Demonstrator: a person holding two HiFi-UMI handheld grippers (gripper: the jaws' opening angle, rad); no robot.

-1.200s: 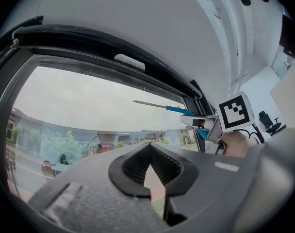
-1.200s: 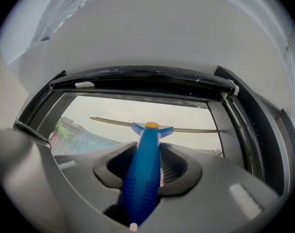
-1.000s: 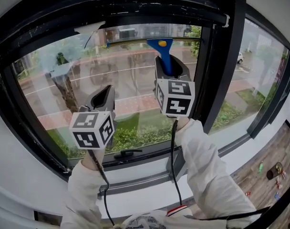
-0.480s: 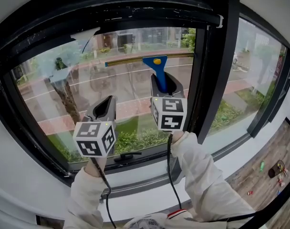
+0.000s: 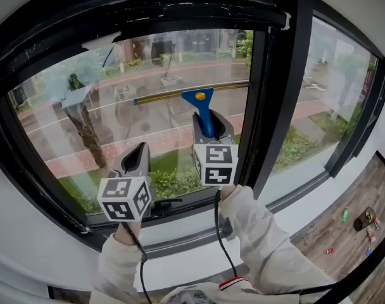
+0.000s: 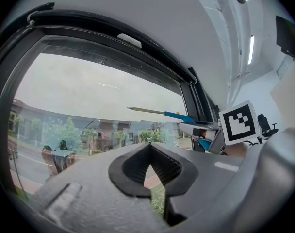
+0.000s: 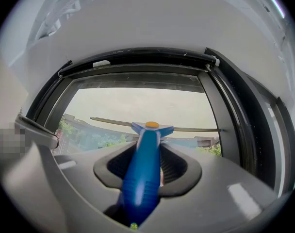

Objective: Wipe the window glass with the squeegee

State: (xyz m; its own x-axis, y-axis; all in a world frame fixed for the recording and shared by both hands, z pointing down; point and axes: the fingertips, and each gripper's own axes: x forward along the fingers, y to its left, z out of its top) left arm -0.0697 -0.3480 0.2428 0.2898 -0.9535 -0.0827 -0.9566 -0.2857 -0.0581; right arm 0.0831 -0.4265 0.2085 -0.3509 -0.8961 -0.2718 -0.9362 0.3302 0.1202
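The left gripper (image 6: 149, 152) faces the window glass (image 6: 89, 96), jaws together with nothing between them. Far right, the right gripper (image 6: 198, 128) holds the blue-handled squeegee (image 6: 176, 115), blade extending left.

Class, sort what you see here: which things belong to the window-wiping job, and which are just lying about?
Belongs to the job:
- blue-handled squeegee with a long thin blade
- black-framed window glass
- right gripper, shut on the squeegee's handle

Just lying about or idle:
- small colourful bits on the wooden floor, lower right
- left gripper, shut on nothing, off the glass
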